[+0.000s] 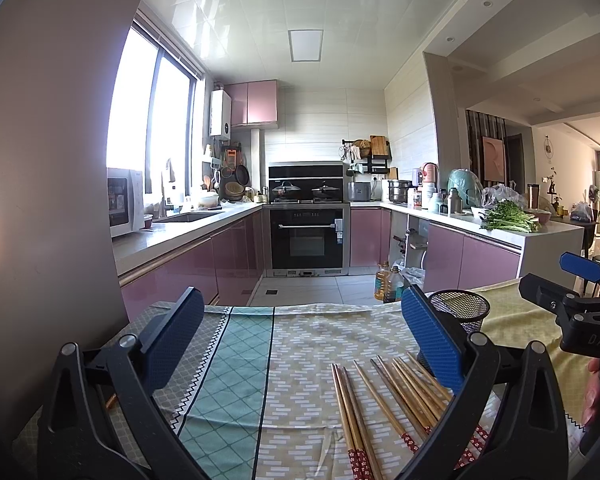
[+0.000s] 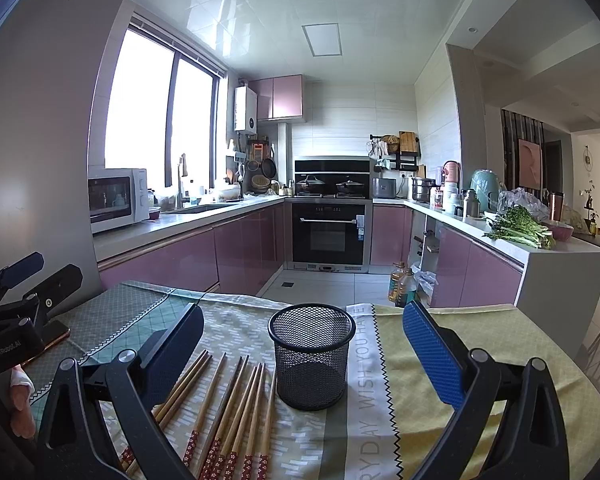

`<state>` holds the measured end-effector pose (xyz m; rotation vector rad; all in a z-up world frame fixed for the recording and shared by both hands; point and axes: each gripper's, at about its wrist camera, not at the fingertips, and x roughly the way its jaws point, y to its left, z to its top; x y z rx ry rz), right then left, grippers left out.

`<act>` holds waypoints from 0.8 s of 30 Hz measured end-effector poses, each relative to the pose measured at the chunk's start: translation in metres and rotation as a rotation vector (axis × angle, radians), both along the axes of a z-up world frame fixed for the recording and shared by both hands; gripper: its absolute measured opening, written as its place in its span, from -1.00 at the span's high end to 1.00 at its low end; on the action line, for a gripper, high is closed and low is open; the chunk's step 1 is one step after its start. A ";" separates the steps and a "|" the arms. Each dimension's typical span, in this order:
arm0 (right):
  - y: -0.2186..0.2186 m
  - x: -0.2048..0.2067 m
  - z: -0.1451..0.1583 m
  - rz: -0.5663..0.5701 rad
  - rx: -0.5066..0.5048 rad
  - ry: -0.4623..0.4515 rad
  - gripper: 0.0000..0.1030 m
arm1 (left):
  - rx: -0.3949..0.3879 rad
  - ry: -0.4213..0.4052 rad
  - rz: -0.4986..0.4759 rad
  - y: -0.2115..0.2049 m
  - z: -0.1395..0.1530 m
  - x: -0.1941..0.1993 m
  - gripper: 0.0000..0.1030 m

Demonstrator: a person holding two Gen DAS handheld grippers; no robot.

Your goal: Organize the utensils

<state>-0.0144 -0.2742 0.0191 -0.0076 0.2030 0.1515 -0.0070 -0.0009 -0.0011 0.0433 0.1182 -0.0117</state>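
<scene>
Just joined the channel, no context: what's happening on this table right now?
A person holds a gripper in each hand over a table with a patterned cloth. Both the left gripper and the right gripper are open and hold nothing. Wooden chopsticks lie loose on the cloth, just left of an upright black mesh cup, which looks empty. No chopstick has been picked up yet, so the sorting looks not yet started.

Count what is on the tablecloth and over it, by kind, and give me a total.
Chopsticks: at least 8; some overlap or are hidden behind a finger
Mesh cup: 1
Claws: 2, the left claw and the right claw, both open
Total: at least 11
</scene>
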 end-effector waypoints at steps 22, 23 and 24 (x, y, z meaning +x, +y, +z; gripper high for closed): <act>0.000 -0.002 0.000 -0.003 0.003 -0.006 -0.88 | -0.002 0.000 0.000 0.001 0.000 0.001 -0.89; 0.000 -0.002 0.000 -0.003 0.004 -0.006 -0.88 | -0.002 0.000 0.001 0.001 0.000 0.000 -0.89; 0.001 -0.003 0.000 -0.003 0.005 -0.008 -0.88 | -0.001 -0.001 0.001 0.001 0.000 0.000 -0.89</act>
